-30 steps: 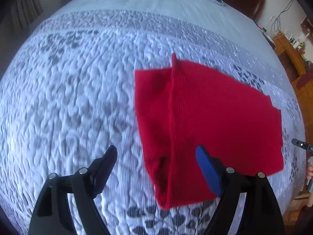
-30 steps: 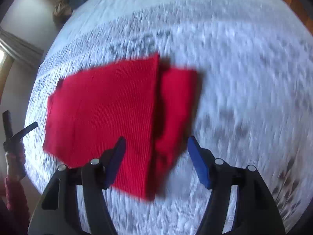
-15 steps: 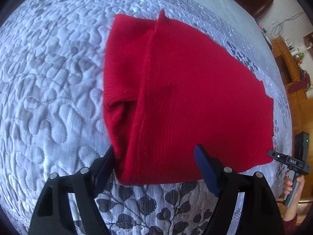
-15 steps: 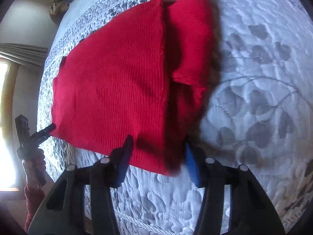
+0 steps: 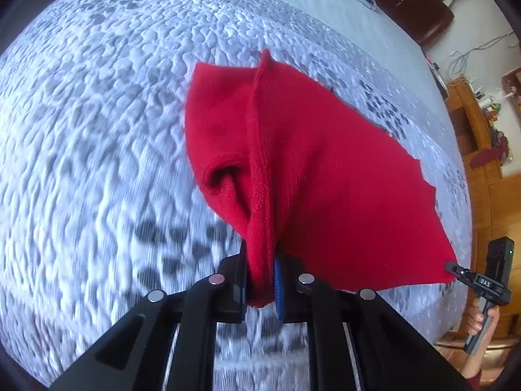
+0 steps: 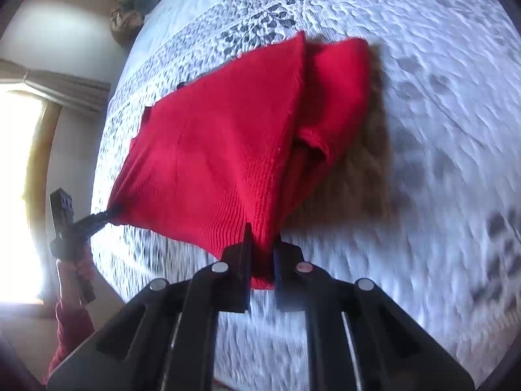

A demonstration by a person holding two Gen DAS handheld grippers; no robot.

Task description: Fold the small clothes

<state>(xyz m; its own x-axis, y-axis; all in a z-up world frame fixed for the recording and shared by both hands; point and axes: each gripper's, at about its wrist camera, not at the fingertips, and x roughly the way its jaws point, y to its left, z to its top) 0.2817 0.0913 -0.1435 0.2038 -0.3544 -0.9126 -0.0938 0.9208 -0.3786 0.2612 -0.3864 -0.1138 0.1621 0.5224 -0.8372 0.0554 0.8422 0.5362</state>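
From the left wrist view, the left tool (image 5: 260,280) is pinched tight on a bunched near corner of the red knit garment (image 5: 312,176), with the fabric squeezed between the black finger and the blue pad. The rest of it fans away from the tool, lifted at the near edge and draping back down onto the quilted grey-white bedspread (image 5: 97,130). A sleeve opening curls up just left of the seam. Off to the right you can see the right tool (image 5: 456,268) clamped on the other near corner, a hand below it. Wooden furniture (image 5: 482,150) sits past the bed's edge. Over in the right wrist view, the right tool (image 6: 262,260) is closed on its corner of the garment (image 6: 221,150), which stretches taut to the left tool (image 6: 107,215) at the far left, near a bright window (image 6: 16,195). The garment's far part rests on the bedspread (image 6: 439,81), casting a shadow on its right.
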